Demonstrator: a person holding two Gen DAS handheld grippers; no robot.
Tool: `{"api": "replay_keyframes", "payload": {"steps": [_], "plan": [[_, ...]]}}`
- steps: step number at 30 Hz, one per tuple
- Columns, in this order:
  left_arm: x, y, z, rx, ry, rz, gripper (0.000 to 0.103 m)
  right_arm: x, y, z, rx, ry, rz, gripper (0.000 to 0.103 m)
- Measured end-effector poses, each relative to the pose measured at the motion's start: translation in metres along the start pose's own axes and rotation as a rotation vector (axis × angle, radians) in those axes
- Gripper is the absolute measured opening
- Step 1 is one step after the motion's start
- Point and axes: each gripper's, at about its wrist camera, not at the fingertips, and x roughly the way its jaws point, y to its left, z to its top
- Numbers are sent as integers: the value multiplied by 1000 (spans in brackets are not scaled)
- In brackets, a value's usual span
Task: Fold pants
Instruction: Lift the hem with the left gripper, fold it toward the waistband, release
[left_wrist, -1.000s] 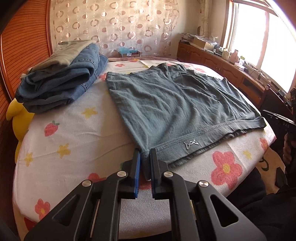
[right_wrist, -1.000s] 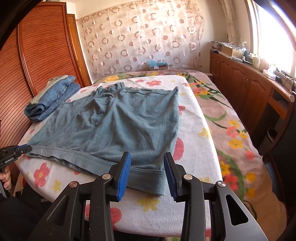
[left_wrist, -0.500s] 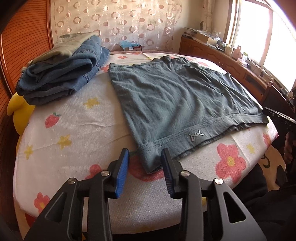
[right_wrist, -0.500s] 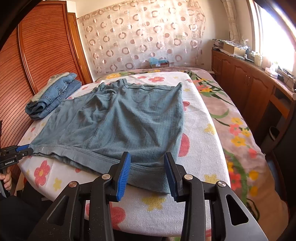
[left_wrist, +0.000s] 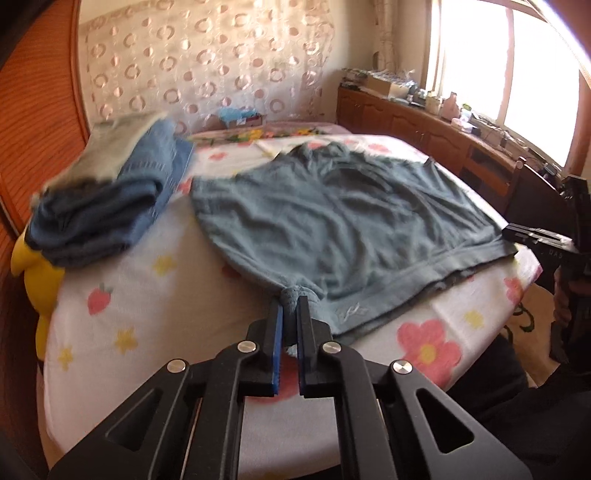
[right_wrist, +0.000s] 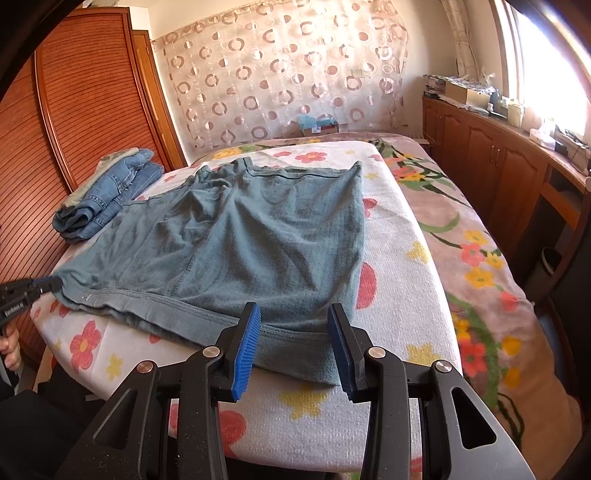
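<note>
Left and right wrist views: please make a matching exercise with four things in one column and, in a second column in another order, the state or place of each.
Things:
1. left gripper
2. right gripper
3. grey-blue pants
4. folded jeans

States or places:
A. stacked near the wooden wardrobe side of the bed
B. open, above the hem's near corner, gripping nothing
C. spread on the flowered bed cover
D. shut on a bunched hem corner

Pairs: 1-D, 2-B, 3-C, 4-A
</note>
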Motion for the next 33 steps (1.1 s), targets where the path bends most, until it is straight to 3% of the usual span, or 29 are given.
{"api": "replay_keyframes", "payload": {"steps": [9,15,26,33], "plan": [[-6,-69,70,195,-91,-79,7,-6,-3,-4,24,-20,21,39],[0,-118,100,280,-107,-143,7,-13,-10,-8,37,-33,20,39],[19,-209,133,415,-92,-251,7,-24,-23,-16,41,-46,11,39],[37,-238,133,429,-50,-284,7,-30,-31,-19,53,-59,15,39]]}}
